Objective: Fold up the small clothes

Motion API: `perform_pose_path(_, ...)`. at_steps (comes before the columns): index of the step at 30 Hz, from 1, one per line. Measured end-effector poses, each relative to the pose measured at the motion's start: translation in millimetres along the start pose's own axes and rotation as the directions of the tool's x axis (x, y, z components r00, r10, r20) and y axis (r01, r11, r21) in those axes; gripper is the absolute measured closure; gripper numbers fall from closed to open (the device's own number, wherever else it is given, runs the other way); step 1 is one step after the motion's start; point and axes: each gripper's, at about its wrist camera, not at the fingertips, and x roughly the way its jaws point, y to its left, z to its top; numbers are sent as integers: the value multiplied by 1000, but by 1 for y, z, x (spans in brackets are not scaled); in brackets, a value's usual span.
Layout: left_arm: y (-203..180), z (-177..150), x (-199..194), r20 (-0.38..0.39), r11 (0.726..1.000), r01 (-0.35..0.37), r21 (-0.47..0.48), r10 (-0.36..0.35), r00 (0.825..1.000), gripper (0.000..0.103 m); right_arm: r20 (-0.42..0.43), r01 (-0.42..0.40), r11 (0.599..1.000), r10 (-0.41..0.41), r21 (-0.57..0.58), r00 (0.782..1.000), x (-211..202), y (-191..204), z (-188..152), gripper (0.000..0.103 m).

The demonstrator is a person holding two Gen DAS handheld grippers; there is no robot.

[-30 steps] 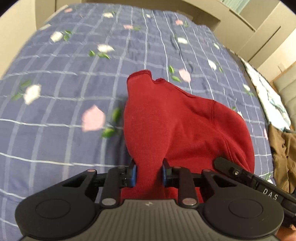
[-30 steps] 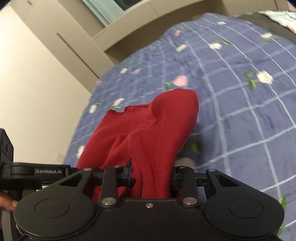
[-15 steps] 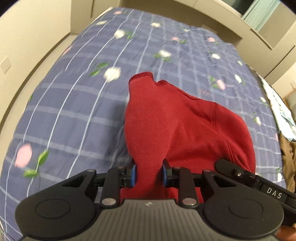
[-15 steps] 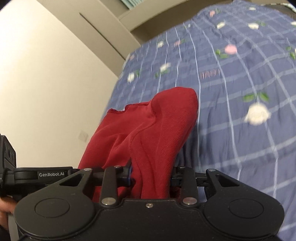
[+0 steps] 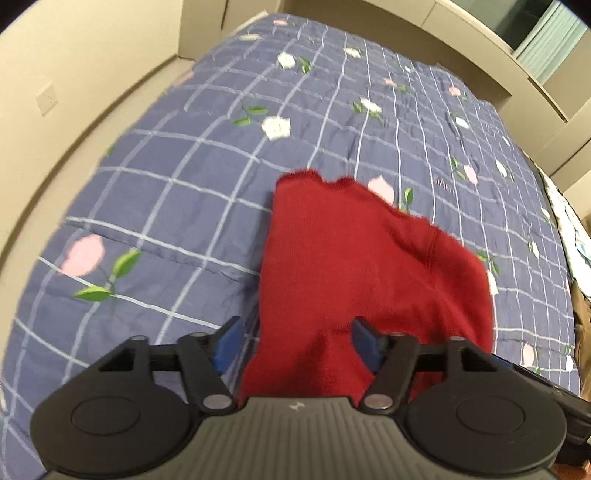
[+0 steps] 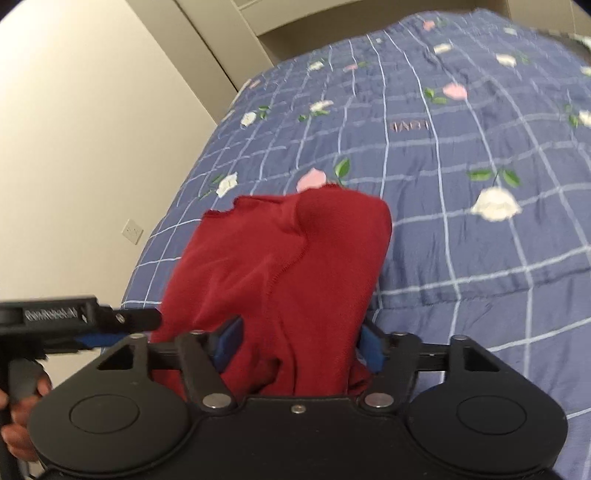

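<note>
A folded dark red knit garment (image 5: 354,258) lies on the blue checked floral bedspread (image 5: 192,192) and runs back between the fingers of both grippers. My left gripper (image 5: 297,341) is open, its blue pads (image 5: 227,341) apart on either side of the cloth. My right gripper (image 6: 297,343) is open too, pads (image 6: 369,349) spread wide around the garment (image 6: 288,266). The two grippers are side by side at the garment's near edge. The left gripper's finger (image 6: 122,317) shows at the left of the right wrist view.
The bedspread (image 6: 461,155) spreads wide ahead and to the right. A beige wall (image 6: 74,129) with a socket runs along the bed's left side. A headboard ledge (image 5: 461,33) is at the far end. Brown and patterned fabrics (image 5: 581,306) lie at the bed's right edge.
Both grippers were shut on the red garment and have opened, letting it go. Both views have swung toward the bed's left side near the wall.
</note>
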Motion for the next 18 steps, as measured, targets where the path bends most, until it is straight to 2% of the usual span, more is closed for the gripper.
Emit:
perform_pose_path(1, -2, 0, -8, 15, 1000, -7, 1, 7, 1000, 22, 11, 6, 1000, -6, -10, 1000, -6, 2, 1, 25)
perform_pose_path(6, -11, -6, -59, 102, 999, -47, 28, 44, 994, 8, 95, 21, 996, -12, -91, 995, -53, 20, 7, 9)
perform_pose_path(9, -17, -16, -97, 161, 997, -71, 32, 65, 985, 4, 155, 27, 989, -4, -145, 988, -90, 32, 9, 1)
perform_pose_path(14, -30, -35, -159, 248, 993, -106, 46, 91, 964, 1, 216, 40, 982, 1, -186, 976, -145, 53, 9, 1)
perform_pose_path(18, -42, -50, -199, 294, 986, -130, 102, 95, 951, 1, 264, 51, 980, 1, -191, 964, -186, 73, 3, 1)
